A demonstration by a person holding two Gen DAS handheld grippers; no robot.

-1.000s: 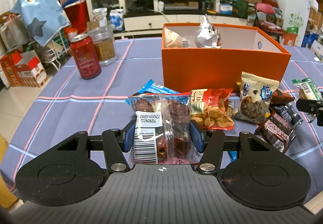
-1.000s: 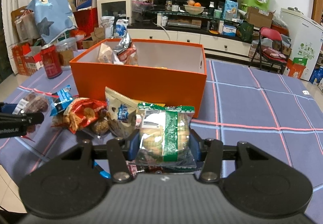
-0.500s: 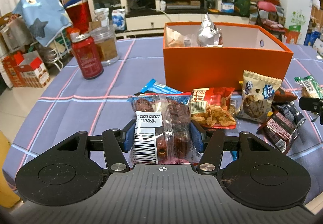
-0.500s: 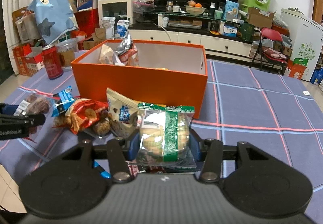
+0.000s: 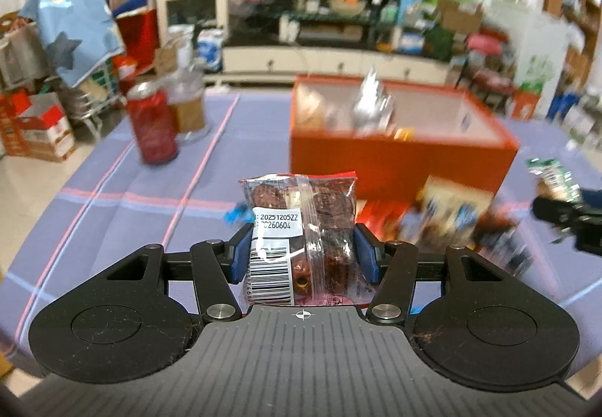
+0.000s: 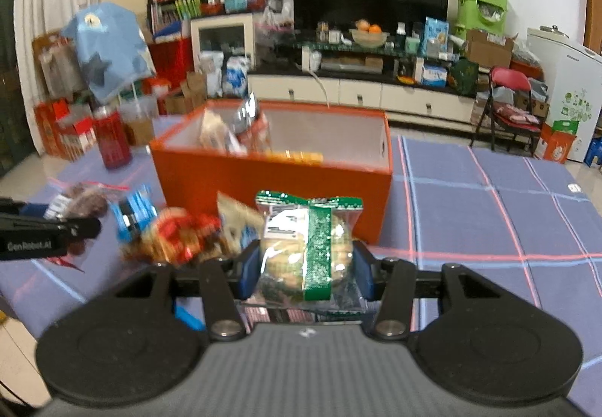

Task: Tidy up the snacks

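Observation:
My left gripper point(image 5: 303, 253) is shut on a clear packet of dark red snacks point(image 5: 301, 221) with a barcode label, held above the table. My right gripper point(image 6: 306, 274) is shut on a green-striped packet of biscuits point(image 6: 308, 240), also lifted. An open orange box point(image 5: 399, 157) stands ahead on the blue cloth and holds several snacks, among them a silver foil bag point(image 5: 370, 99); the box also shows in the right wrist view point(image 6: 271, 172). Loose packets point(image 6: 180, 236) lie in front of the box. The right gripper shows at the right edge of the left wrist view point(image 5: 572, 217).
A red can point(image 5: 150, 123) and a glass jar point(image 5: 188, 108) stand at the back left of the table. The blue checked tablecloth point(image 6: 489, 214) stretches to the right of the box. A cluttered TV unit, shelves and a red chair point(image 6: 508, 105) stand behind.
Both grippers have risen with their packets, so the loose snacks and the box sit lower and farther in view. The box's inside shows more. Both views are motion-blurred now.

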